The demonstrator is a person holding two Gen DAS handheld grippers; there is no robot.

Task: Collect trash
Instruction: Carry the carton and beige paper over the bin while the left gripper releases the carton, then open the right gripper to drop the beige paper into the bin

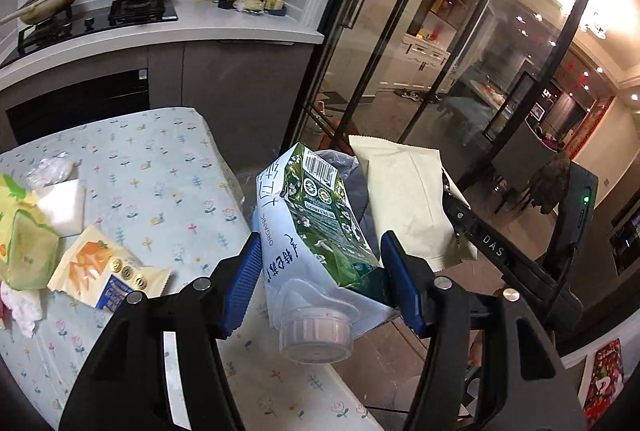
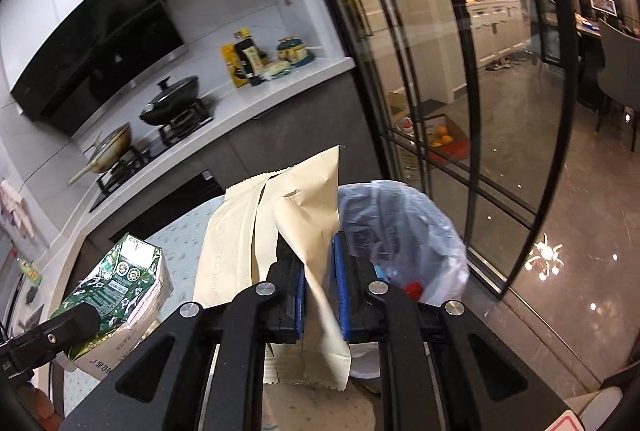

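left claw (image 1: pixel 320 273) clamped on carton (image 1: pixel 316 231) | right claw (image 2: pixel 320 285) clamped on wrapper (image 2: pixel 308 215) | step: carrying both from bench (image 1: pixel 160 167) to bin (image 2: pixel 440 231); next: centre over bin, release

The carton (image 1: pixel 320 215) is green and white, the packet (image 2: pixel 276 227) plain cream, and the tabletop (image 1: pixel 160 167) pale blue with small flowers.

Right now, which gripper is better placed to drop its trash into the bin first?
Right, probably. The right gripper holds its cream wrapper beside the lined bin; the left gripper holds its carton nearer the table.
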